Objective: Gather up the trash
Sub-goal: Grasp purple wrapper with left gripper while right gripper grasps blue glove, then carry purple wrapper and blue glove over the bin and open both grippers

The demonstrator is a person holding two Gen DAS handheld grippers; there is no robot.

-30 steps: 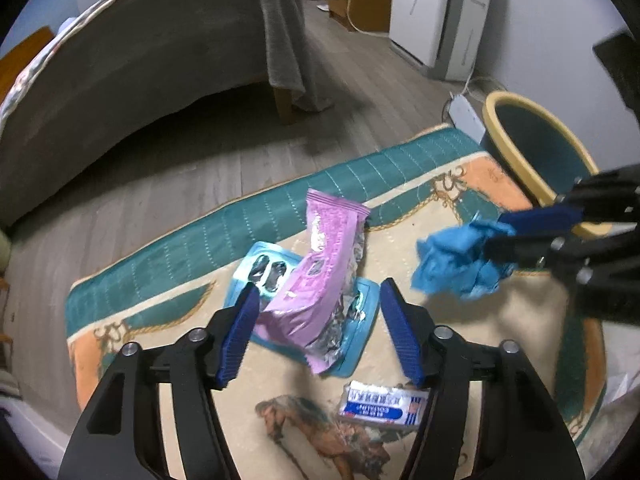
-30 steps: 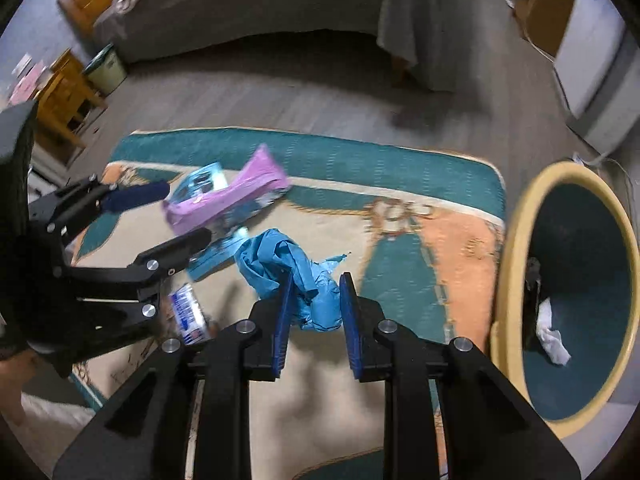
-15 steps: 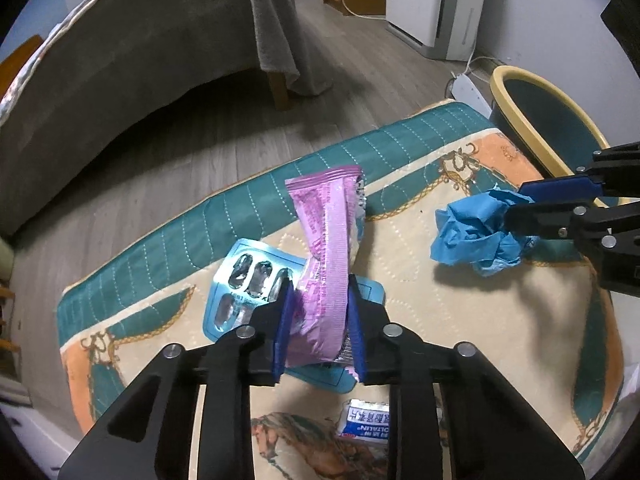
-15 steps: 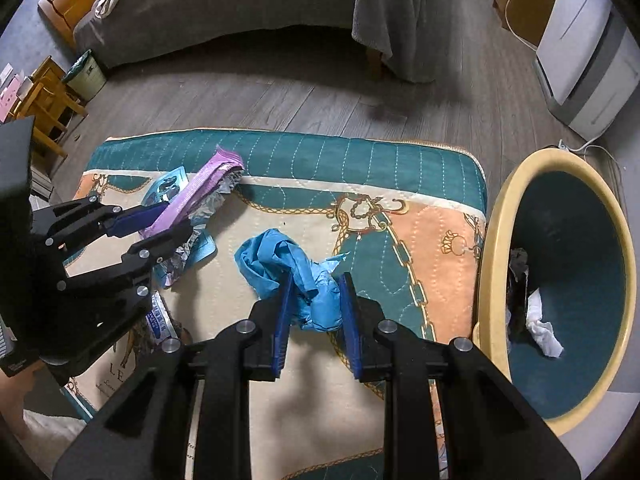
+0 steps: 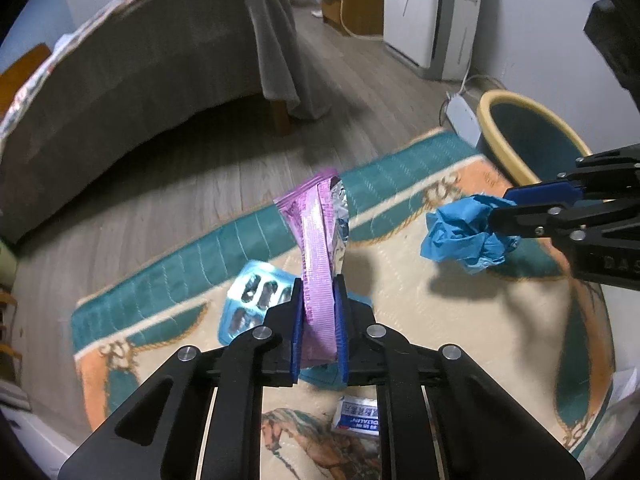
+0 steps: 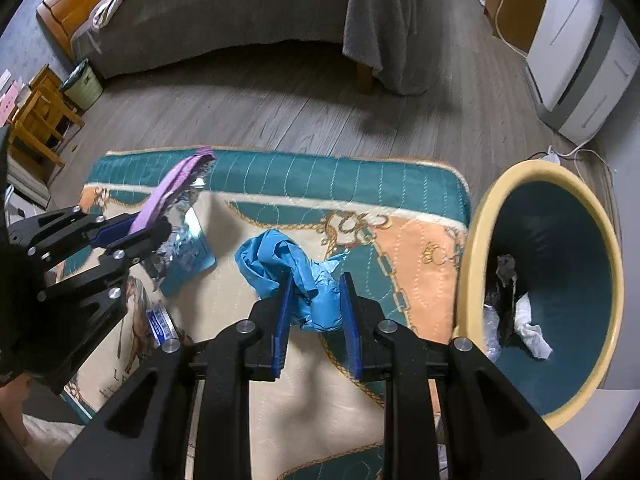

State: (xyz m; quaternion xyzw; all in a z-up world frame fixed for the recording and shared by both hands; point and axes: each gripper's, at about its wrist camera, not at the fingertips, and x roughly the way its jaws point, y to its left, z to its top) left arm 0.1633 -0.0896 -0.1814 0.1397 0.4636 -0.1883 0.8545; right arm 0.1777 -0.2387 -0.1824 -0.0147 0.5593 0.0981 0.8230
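At the bottom centre of the left wrist view, the left gripper (image 5: 319, 320) is pinched tight on a purple wrapper (image 5: 318, 248) that stands up above the patterned rug (image 5: 460, 320). Under it lie a blue blister pack (image 5: 250, 300) and a small white-and-blue packet (image 5: 357, 416). The right gripper (image 6: 316, 312), low centre in its own view, clamps a crumpled blue glove (image 6: 288, 272) above the rug. At the right edge stands the yellow-rimmed bin (image 6: 476, 240), holding crumpled scraps. A grey-covered bed (image 6: 240, 12) fills the top.
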